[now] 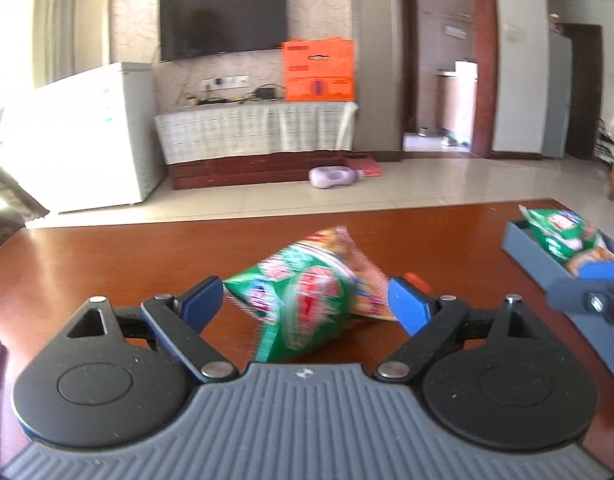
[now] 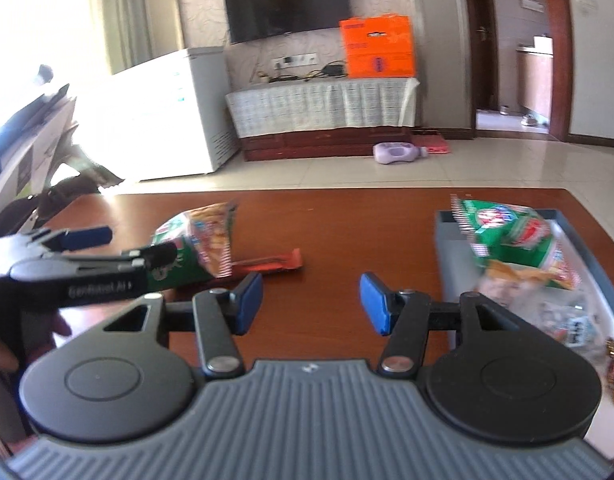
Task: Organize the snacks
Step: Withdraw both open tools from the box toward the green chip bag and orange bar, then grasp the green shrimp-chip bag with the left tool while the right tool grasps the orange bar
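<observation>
The left gripper (image 1: pixel 305 304) stands wide apart around a green snack bag (image 1: pixel 303 300) on the wooden table (image 1: pixel 107 256); the right gripper (image 2: pixel 311 304) is apart, empty, beside the grey tray (image 2: pixel 451 248) holding another bag (image 2: pixel 511 236)

The table (image 1: pixel 107 256) is polished, glossy reddish wood, the green snack bag (image 1: pixel 303 300) at centre frame crinkly shiny foil, the tray (image 2: pixel 447 248) at right matt grey plastic — and the floor (image 1: pixel 427 184) beyond smooth, pale tile.
</observation>
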The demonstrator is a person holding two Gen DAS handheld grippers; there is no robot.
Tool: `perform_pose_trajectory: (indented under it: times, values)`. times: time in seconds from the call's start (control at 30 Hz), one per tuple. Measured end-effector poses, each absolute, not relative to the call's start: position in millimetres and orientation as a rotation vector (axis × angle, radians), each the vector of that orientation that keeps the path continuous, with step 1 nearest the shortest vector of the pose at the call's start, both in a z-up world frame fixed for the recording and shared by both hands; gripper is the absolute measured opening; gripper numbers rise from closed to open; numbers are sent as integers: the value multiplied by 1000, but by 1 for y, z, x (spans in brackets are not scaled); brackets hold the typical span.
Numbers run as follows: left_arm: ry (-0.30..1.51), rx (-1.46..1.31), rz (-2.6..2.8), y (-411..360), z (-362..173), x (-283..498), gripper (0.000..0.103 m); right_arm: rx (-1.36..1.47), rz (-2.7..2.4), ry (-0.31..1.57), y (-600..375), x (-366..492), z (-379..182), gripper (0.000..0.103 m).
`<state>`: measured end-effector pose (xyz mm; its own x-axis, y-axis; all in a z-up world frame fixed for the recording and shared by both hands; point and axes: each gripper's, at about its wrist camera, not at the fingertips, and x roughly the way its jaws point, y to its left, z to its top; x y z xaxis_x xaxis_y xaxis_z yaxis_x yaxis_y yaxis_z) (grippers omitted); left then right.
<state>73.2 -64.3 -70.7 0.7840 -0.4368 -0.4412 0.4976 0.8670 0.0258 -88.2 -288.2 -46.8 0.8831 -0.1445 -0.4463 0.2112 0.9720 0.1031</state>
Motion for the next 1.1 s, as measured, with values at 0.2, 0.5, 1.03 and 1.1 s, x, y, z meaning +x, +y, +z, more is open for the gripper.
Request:
perform_pose_trajectory:
  times: [0.2, 0.5, 1.03, 1.1]
  values:
    - [410, 93, -559, -51, -67, 110, 93, 127, -149, 477, -277, -73, -52, 56]
    - [313, 263, -806, -54, -78, 141, 97, 190, -160, 507, -292, -67, -56, 56]
    - [381, 475, -810, -96, -136, 141, 73, 216, -158, 534, -291, -35, -66, 56]
    - [400, 439, -786, -90, -137, 144, 63, 200, -162, 550, -288, -28, -69, 56]
